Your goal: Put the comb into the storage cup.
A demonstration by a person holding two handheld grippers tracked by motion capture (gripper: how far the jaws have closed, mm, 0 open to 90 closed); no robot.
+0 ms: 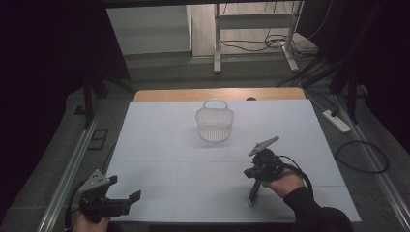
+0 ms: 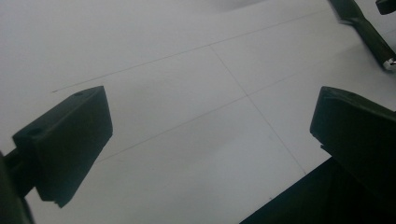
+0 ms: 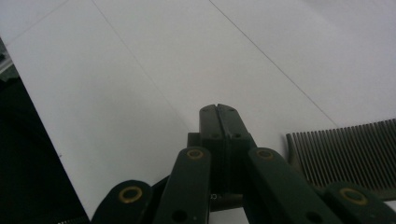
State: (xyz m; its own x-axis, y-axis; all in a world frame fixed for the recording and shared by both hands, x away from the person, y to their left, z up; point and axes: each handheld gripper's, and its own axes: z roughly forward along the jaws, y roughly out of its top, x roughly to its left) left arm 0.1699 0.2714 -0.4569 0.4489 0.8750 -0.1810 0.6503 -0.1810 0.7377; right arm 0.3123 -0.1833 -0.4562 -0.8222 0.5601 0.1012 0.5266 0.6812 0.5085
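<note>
Two claws | left claw (image 1: 126, 188) open, table's near edge | right claw (image 3: 218, 112) closed, empty

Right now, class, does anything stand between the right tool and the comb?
Nothing visible does. The comb lies flat on the white table, close beside the shut right tool, and no other thing lies between them.

Black grippers, left (image 1: 126, 198) and right (image 1: 252, 193), each with a grey plate (image 1: 263, 145) on top. White mesh basket (image 1: 214, 124) beyond the right gripper, on a white table (image 1: 159, 145) with thin seam lines. Dark ribbed comb (image 3: 345, 151) just beside the right gripper; brass-coloured rivets (image 3: 130, 194) on its links.
</note>
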